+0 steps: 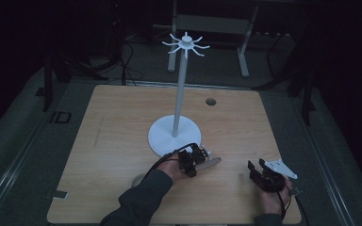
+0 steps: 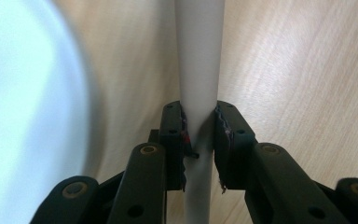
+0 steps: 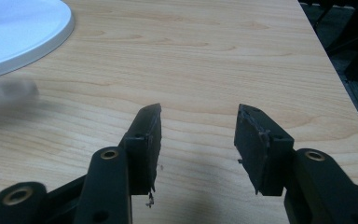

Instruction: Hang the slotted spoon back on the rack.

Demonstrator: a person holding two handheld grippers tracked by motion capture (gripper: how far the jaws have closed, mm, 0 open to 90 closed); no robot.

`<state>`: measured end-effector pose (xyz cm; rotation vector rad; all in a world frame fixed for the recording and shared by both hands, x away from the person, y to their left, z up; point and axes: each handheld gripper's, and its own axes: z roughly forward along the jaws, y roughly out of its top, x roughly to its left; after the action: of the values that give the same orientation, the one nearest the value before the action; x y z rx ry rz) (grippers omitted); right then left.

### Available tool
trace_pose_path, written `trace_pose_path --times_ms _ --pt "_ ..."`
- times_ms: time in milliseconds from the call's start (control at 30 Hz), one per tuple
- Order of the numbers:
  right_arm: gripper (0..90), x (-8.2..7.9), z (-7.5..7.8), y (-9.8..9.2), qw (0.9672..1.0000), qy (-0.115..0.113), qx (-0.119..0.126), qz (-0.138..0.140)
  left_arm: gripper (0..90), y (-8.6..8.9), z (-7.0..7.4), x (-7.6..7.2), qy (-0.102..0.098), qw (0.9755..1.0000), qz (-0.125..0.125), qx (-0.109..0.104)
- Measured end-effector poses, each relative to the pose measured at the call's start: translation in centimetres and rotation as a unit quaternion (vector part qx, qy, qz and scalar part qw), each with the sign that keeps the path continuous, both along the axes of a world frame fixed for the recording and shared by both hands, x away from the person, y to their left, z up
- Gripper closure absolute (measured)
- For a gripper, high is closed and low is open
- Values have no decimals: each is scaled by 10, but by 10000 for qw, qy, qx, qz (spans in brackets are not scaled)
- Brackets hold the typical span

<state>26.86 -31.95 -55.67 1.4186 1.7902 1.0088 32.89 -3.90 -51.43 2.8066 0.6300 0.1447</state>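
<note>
A white stand rises from the middle of the wooden table [image 1: 113, 141]: a round base [image 1: 165, 139], a thin pole [image 1: 179, 94] and a ring of curved hooks [image 1: 186, 44] on top. Just in front of the base, my left gripper [image 1: 201, 155] is shut on a pale grey, long, narrow utensil [image 1: 212, 162]. In the left gripper view its handle [image 2: 199, 56] runs up between the pads [image 2: 176, 135], which press on both sides, with the base [image 2: 28, 116] blurred at left. My right gripper [image 1: 260, 170] rests near the table's front right, open and empty [image 3: 198, 114].
A small round hole [image 1: 210, 101] lies in the table behind the stand. A grey round piece [image 1: 139, 180] and a small bracket [image 1: 59, 194] sit at the front edge. The table's right edge [image 3: 328, 60] is close to my right gripper. Dark floor and furniture legs surround the table.
</note>
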Motion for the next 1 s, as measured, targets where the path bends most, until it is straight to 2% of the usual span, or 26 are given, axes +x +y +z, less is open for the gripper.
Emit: trace_pose_path --times_ms 100,167,233,333,400,500,600,733,867,1000 --pt "506 0 0 0 10000 -2 -8 -1 748 11 12 0 -183 9993 229 -239" --pt "505 0 0 1 10000 5 -6 -6 748 18 20 -2 -329 9976 422 -430" --pt "505 0 0 1 10000 -3 -19 2 748 25 28 -5 -487 9948 618 -640" --pt "504 0 -1 1 10000 -1 -30 7 748 35 39 -9 -734 9881 943 -968" --pt "504 0 -1 1 10000 1 -35 9 748 42 44 -13 -954 9825 1135 -1128" --pt "504 0 -1 1 10000 7 -42 11 748 48 50 -18 -1253 9725 1452 -1322" --pt "504 0 -1 2 10000 12 -46 15 748 53 52 -23 -1502 9636 1678 -1442" --pt "503 0 -1 1 10000 11 -55 15 748 59 57 -29 -1834 9487 1943 -1692" --pt "502 1 -1 1 10000 8 -52 8 748 69 60 -33 -2201 9276 2195 -2071" --pt "501 1 -1 1 10000 15 -49 5 748 78 68 -39 -2517 9063 2448 -2353"
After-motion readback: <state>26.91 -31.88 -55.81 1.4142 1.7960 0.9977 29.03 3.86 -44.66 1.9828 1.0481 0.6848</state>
